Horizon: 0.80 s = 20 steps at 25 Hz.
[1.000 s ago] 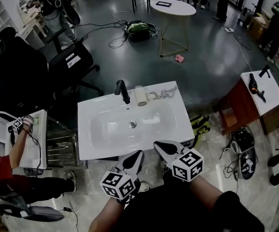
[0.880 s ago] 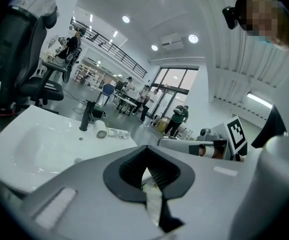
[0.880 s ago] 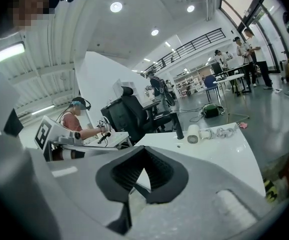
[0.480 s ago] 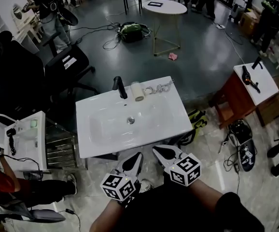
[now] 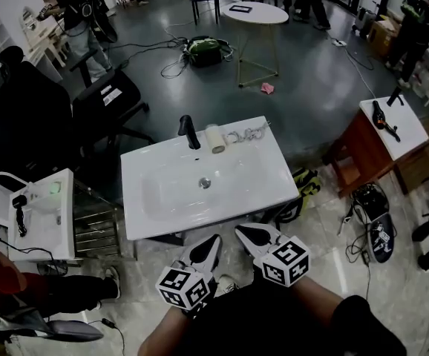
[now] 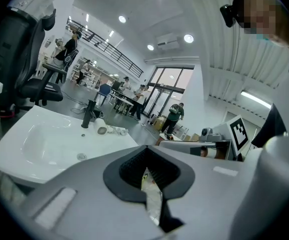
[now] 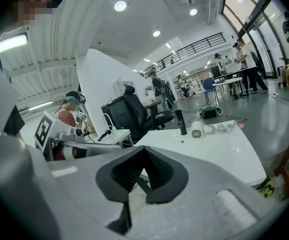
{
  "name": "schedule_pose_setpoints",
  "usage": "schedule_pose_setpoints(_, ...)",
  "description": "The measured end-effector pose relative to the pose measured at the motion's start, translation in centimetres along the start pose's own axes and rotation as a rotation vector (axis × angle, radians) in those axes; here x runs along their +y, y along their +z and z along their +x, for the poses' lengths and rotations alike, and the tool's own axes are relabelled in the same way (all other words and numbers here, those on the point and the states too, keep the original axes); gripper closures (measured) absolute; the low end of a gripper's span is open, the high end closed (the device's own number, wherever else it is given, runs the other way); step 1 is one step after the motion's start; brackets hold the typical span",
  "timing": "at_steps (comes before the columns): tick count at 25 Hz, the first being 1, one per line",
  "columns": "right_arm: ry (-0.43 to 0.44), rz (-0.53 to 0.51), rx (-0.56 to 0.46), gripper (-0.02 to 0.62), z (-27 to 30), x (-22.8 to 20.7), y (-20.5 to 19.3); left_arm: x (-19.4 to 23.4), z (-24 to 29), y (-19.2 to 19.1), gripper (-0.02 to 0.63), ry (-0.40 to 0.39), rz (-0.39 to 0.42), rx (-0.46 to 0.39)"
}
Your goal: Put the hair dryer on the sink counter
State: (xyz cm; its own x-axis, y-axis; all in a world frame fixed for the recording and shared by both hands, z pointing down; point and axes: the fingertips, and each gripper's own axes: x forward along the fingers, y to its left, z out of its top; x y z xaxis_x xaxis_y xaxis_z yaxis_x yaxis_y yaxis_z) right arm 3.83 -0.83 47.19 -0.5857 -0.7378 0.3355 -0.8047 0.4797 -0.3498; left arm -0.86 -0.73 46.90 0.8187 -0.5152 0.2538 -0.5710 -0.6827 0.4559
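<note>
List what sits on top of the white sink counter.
Along its far edge: black faucet, white cylinder, small pale tangle. Basin: only a drain. No part looks covered.

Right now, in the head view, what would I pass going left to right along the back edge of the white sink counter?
black faucet → white cylinder lying on its side → coiled white cord

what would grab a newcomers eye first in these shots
The big white sink counter fills the centre of the head view, with a black faucet at its back edge. Next come the two grippers low in the frame in front of it, the left gripper and the right gripper, both shut and empty.
</note>
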Motion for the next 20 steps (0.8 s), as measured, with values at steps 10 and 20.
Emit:
schedule_pose_setpoints(10,0.005,-0.008,0.008,0.595,0.03,0.77,-0.11,-0.27,-0.93,-0.06,0.604,-0.002,0.006,-0.005)
schedule_pose_setpoints(20,0.006,-0.006,0.006,0.595,-0.06,0.95,-0.22,-0.39,-1.08,-0.04,0.603,-0.003,0.011,-0.003)
